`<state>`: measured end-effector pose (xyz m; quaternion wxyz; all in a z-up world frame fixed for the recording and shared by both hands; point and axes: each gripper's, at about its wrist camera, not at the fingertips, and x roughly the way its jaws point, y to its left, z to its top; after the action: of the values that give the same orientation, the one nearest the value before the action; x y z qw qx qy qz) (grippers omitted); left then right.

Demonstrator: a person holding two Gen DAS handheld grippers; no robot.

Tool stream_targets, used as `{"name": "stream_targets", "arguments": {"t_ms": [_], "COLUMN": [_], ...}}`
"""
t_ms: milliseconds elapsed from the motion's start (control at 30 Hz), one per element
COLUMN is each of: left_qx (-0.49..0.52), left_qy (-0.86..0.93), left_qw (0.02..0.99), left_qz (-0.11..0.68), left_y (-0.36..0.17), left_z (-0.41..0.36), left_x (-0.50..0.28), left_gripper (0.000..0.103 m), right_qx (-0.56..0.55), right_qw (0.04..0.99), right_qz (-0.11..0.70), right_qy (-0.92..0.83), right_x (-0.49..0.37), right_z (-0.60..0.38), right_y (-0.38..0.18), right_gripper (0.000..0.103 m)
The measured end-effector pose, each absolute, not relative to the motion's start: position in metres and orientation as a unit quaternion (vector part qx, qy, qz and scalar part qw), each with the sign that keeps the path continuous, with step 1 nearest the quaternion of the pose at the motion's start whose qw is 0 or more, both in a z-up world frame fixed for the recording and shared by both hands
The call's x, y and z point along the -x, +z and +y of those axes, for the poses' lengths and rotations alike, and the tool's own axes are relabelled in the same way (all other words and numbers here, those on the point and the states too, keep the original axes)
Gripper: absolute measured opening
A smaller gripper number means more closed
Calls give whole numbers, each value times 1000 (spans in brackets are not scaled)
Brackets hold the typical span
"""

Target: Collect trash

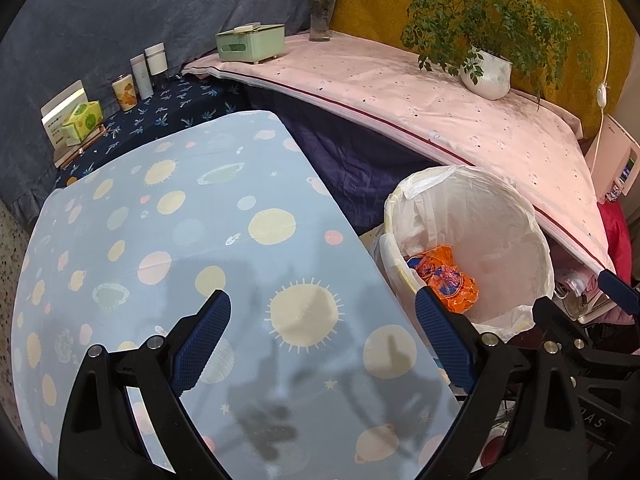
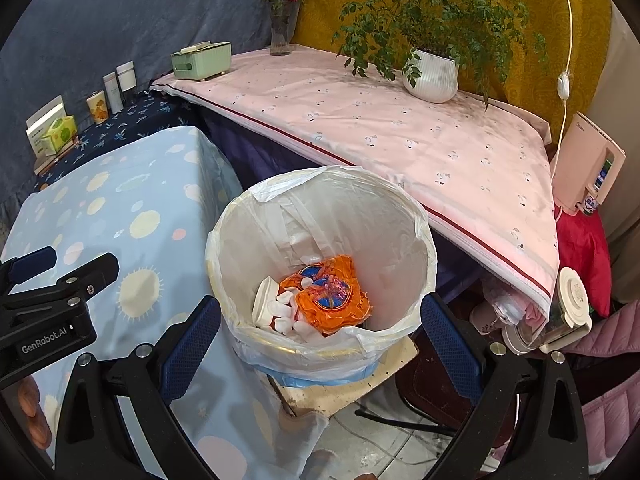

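Hovering over bin: R gripper (image 2: 320,344) jaws wide, nothing held, aimed straight down into it. L gripper (image 1: 322,336) also wide & empty, above blue planet-print tablecloth (image 1: 168,240), bin just to its right. Trash bin (image 2: 424,248), white liner, already has orange wrapper (image 2: 328,296), white cup (image 2: 266,300), white crumpled bits inside. Tablecloth w/ no loose trash visible. Farther back: pink-covered table (image 2: 400,136) w/ potted plant (image 2: 430,76), tissue box (image 2: 202,60), vase only. Judgement: collection mostly done, maybe finished; can't tell re floor/off-frame areas.
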<state>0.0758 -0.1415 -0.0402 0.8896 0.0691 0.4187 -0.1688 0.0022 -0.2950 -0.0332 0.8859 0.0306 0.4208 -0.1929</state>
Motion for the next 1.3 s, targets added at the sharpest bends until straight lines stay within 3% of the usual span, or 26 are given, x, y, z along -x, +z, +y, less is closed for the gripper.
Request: {"name": "stream_targets", "arguments": {"t_ms": [1300], "left_qx": [-89], "left_qy": [-181], "left_qw": [890], "left_qz": [409], "left_y": [-40], "left_z": [-151], "left_x": [-62], "left_gripper": [89], "right_qx": [-32], "right_qw": [885], "right_qz": [422], "right_qy": [-196], "right_x": [6], "right_z": [-300], "right_y": [-37], "right_gripper": [96]}}
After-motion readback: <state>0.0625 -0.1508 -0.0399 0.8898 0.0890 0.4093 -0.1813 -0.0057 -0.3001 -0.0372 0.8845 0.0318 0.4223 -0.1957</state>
